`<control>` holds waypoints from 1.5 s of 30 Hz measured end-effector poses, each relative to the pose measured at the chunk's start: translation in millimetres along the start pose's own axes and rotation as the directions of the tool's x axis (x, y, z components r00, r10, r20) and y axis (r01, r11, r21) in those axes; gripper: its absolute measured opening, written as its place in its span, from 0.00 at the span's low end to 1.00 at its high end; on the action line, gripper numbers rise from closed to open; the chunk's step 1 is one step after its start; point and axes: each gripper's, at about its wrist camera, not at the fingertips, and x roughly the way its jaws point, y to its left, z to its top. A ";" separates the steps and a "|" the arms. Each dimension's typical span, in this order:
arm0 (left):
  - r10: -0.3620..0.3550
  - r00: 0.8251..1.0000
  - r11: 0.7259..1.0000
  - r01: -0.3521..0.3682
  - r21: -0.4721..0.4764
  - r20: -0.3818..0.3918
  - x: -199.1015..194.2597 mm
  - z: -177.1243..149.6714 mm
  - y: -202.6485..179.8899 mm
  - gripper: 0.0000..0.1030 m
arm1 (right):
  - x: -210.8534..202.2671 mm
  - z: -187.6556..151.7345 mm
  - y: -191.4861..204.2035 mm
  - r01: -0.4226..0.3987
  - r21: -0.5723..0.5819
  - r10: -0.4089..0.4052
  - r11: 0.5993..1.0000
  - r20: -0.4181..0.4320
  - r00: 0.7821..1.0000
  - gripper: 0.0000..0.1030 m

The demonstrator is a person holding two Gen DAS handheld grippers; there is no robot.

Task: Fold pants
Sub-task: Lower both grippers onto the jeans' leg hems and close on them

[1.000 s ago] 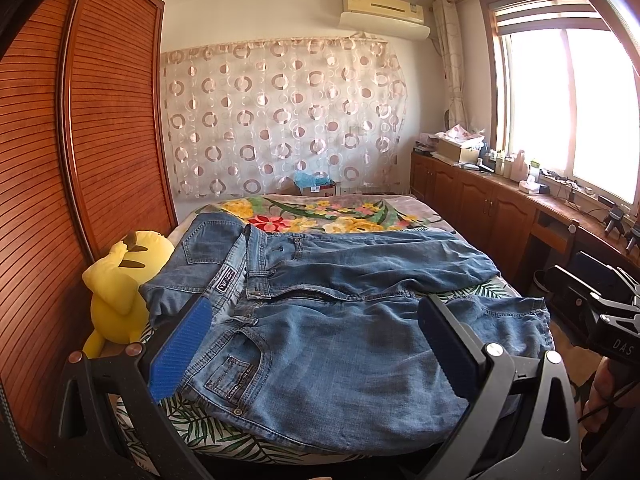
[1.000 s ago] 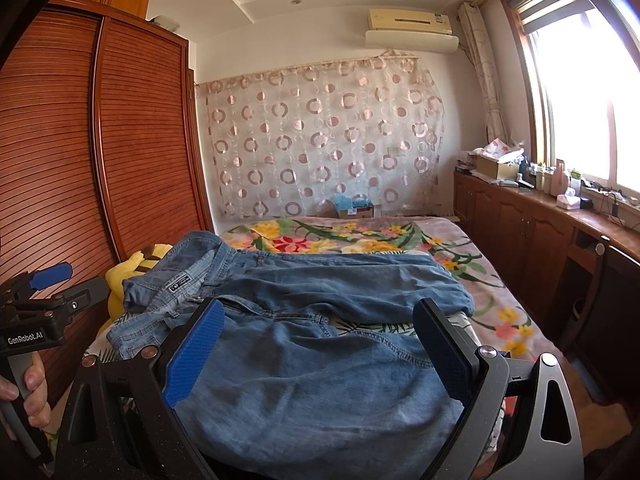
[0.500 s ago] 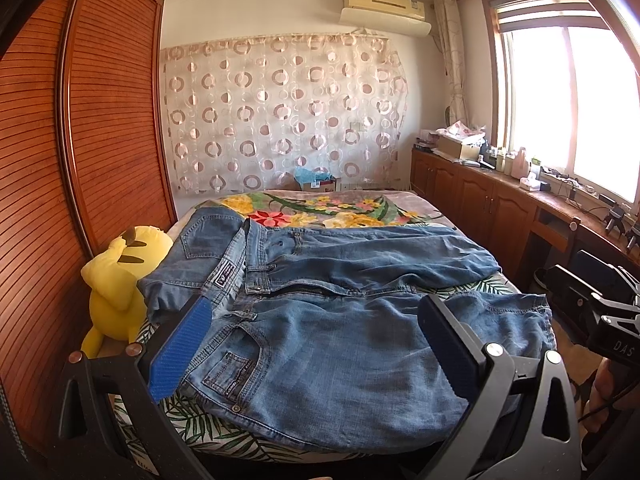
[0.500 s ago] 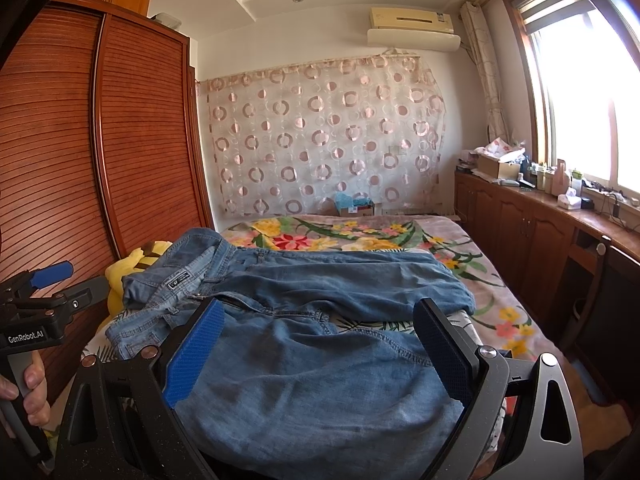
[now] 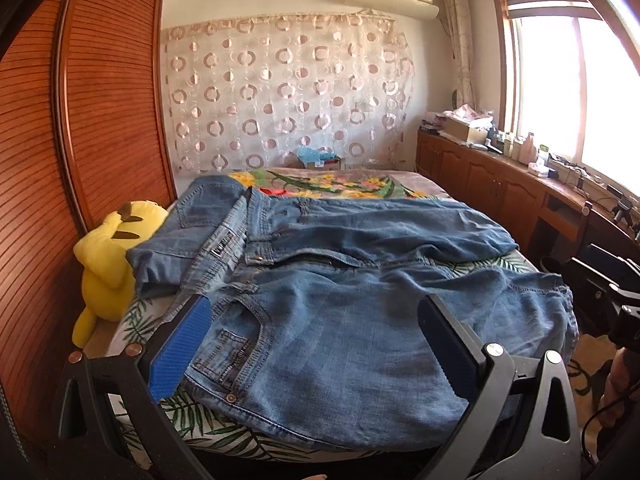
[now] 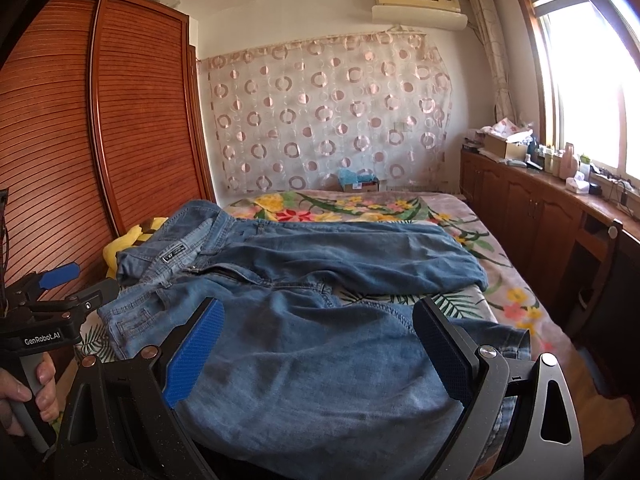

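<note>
blue jeans [image 5: 340,292] spread flat over the middle of the frame on a flowery bed [image 5: 348,180], waistband toward the left, one leg lying across the far side and the other filling the near side. left gripper [image 5: 312,344] low in the frame, jaws wide apart with nothing between them, hovering above the near leg by the front pocket. right gripper [image 6: 316,350] same deal, spread wide and gripping nothing, over the near leg's hem end. yellow plush toy [image 5: 108,256] at the left edge of the bed against a wooden wardrobe [image 5: 88,112]. spotted curtain [image 5: 280,96] up top in the back.
</note>
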 end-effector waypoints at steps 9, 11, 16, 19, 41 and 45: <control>-0.008 0.998 1.000 0.009 0.015 -0.065 25.6 -18.5 3.6 1.00 | 0.7 1.9 -13.6 0.033 -0.017 -0.033 0.999 -0.026 0.999 0.91; -0.002 0.997 1.000 0.003 0.015 -0.072 26.6 -20.0 9.9 1.00 | 2.9 2.4 -19.1 0.049 -0.013 -0.049 0.999 -0.031 0.998 0.90; 0.017 0.995 1.000 -0.018 -0.015 -0.096 39.0 -24.5 40.7 1.00 | 10.0 2.1 -39.2 0.103 -0.006 -0.104 0.995 -0.063 0.993 0.88; 0.041 0.994 0.999 -0.043 -0.023 -0.102 45.4 -26.4 59.5 1.00 | 14.7 4.4 -41.3 0.133 -0.013 -0.134 0.991 -0.084 0.987 0.86; 0.089 0.963 0.987 -0.120 -0.108 -0.256 96.4 -53.7 152.5 0.70 | 7.8 9.3 -40.3 0.239 0.051 -0.227 0.970 -0.170 0.959 0.83; 0.057 0.958 0.987 -0.095 -0.126 -0.280 101.5 -60.5 156.3 0.62 | 10.4 9.4 -45.9 0.253 0.047 -0.240 0.966 -0.189 0.952 0.83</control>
